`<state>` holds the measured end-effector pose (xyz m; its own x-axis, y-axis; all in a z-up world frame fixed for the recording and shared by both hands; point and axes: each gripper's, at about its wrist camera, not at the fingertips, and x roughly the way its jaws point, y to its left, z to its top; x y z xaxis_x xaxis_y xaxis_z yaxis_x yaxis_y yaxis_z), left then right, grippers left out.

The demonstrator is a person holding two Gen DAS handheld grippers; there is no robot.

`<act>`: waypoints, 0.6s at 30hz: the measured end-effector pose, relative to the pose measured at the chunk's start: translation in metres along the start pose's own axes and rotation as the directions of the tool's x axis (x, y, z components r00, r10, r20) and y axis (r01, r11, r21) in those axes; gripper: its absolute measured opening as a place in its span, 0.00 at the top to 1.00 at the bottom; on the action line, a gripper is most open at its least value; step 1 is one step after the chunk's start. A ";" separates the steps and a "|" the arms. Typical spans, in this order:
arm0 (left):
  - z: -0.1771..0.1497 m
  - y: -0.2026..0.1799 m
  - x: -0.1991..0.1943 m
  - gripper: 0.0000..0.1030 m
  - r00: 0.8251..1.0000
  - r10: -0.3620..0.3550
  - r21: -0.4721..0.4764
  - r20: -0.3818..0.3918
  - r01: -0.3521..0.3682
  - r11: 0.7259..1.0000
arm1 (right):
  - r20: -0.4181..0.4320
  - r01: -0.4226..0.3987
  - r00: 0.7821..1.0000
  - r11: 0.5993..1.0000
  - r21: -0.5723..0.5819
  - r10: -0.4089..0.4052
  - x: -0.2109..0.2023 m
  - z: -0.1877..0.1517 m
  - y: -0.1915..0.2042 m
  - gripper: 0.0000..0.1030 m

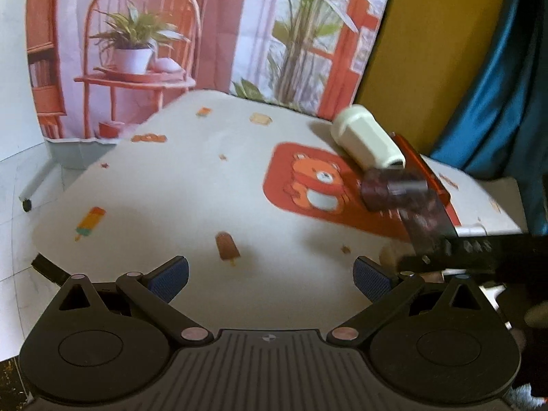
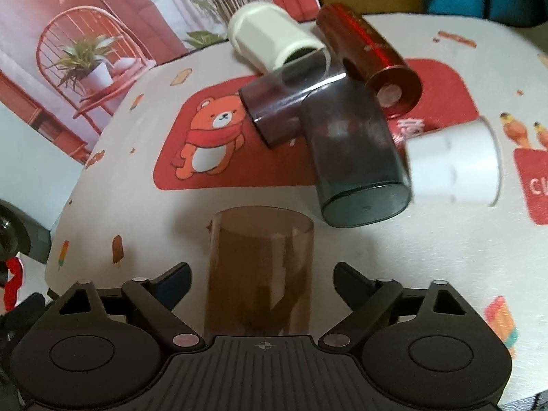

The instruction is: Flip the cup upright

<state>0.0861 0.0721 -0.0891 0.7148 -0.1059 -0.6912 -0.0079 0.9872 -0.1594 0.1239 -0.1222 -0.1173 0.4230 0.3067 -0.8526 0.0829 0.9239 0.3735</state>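
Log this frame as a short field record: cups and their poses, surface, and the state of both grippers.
surface: table with cartoon-print cloth
upright cup: brown translucent cup, standing between the open fingers of the right gripper, not clamped
lying cups: cream cup, dark maroon cup, red metallic cup, grey smoky cup, white cup, all on their sides in a cluster
left gripper: open, empty, above bare cloth
task status: one cup upright, five still lying
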 end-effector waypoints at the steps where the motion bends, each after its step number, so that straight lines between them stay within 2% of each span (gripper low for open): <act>1: -0.001 -0.001 -0.001 0.00 1.000 0.001 0.010 0.001 -0.001 1.000 | -0.006 -0.004 1.000 1.000 0.004 0.004 0.002 0.001 0.000 0.23; 2: -0.002 -0.002 -0.002 0.00 1.000 0.004 0.018 0.007 -0.005 1.000 | -0.011 -0.010 1.000 1.000 0.007 0.010 0.005 0.001 0.000 0.26; 4: -0.004 -0.002 -0.004 0.00 1.000 0.009 0.018 0.012 -0.009 1.000 | -0.017 -0.015 1.000 1.000 0.012 0.015 0.009 0.002 0.000 0.38; 7: -0.005 0.001 -0.006 0.00 1.000 0.024 0.003 0.008 -0.024 1.000 | 0.001 -0.050 0.999 0.999 0.017 0.050 -0.001 -0.005 -0.003 0.38; 12: -0.003 0.002 -0.006 0.00 0.999 0.042 -0.021 0.000 -0.042 0.999 | 0.030 -0.092 0.995 0.993 -0.071 0.094 -0.036 -0.032 -0.004 0.38; 15: -0.003 -0.003 -0.007 0.00 0.999 0.041 -0.021 -0.001 -0.041 0.999 | 0.058 -0.080 0.995 0.992 -0.096 0.085 -0.056 -0.047 -0.011 0.38; 18: -0.005 -0.013 -0.010 0.00 0.999 0.036 0.004 0.001 -0.036 0.999 | 0.106 -0.029 0.993 0.993 -0.116 0.041 -0.070 -0.057 -0.020 0.38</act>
<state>0.0758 0.0600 -0.0834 0.7150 -0.0701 -0.6956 -0.0305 0.9909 -0.1312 0.0413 -0.1487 -0.0862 0.5197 0.3186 -0.7927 -0.0343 0.9349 0.3533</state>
